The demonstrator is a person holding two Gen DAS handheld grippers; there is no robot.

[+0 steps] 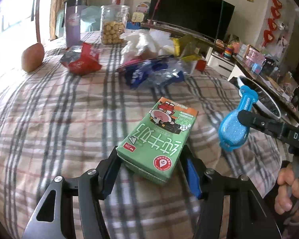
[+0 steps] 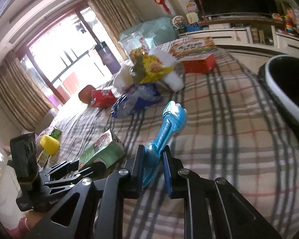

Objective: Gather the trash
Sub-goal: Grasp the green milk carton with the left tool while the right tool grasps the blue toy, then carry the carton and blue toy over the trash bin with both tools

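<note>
The left gripper (image 1: 151, 169) has its fingers pinching the near end of a green milk carton (image 1: 159, 137), one finger on each side, with the carton's far end out over the plaid cloth (image 1: 55, 119) on the desk. Just to its right, the right gripper (image 2: 153, 159) has its fingers pressed against a blue plastic toy (image 2: 167, 127), whose narrow end points away toward a black bin with a white rim (image 2: 277, 91) at the desk's edge. Farther back on the cloth lie more scraps: a red snack bag (image 1: 81, 59), a blue and clear wrapper (image 1: 149, 73), white crumpled paper (image 1: 141, 41) and a yellow packet (image 2: 153, 67). A cookie jar (image 1: 113, 23) and a purple cup (image 1: 72, 22) stand behind them.
</note>
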